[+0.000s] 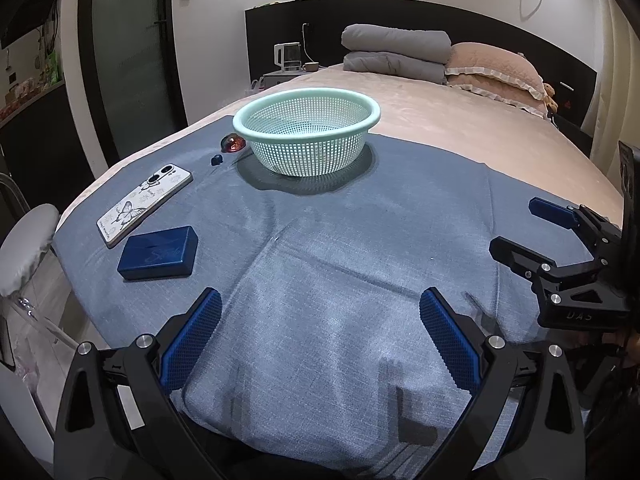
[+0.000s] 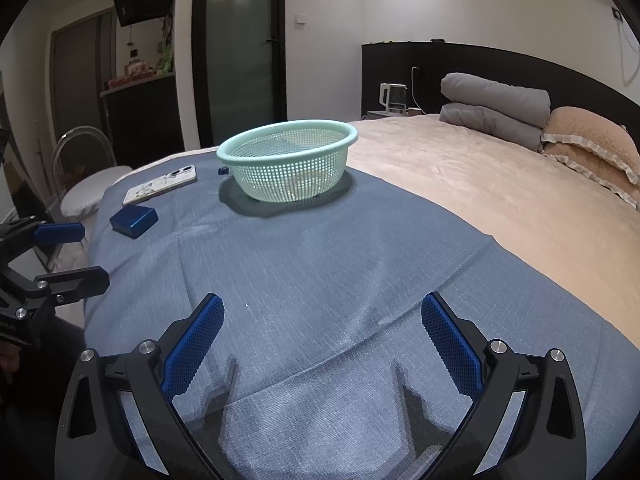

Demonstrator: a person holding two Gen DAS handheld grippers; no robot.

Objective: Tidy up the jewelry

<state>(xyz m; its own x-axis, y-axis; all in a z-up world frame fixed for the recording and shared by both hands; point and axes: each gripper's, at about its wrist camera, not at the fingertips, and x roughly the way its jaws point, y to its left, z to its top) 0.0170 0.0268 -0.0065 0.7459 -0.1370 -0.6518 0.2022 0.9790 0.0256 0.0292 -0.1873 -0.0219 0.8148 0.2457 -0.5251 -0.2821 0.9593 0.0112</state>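
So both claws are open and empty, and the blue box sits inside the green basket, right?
Not quite. The left claw and right claw are open and empty, but the blue box lies on the grey cloth, apart from the green basket, beside the phone. The left wrist view shows it.

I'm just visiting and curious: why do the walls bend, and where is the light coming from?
Left wrist view: a fisheye lens bows the walls and darkens the corners; the green basket casts a dark shadow toward the camera, so light comes from behind it. Right wrist view: same curving; the right gripper throws shadows on the blue cloth; everything looks sharp.
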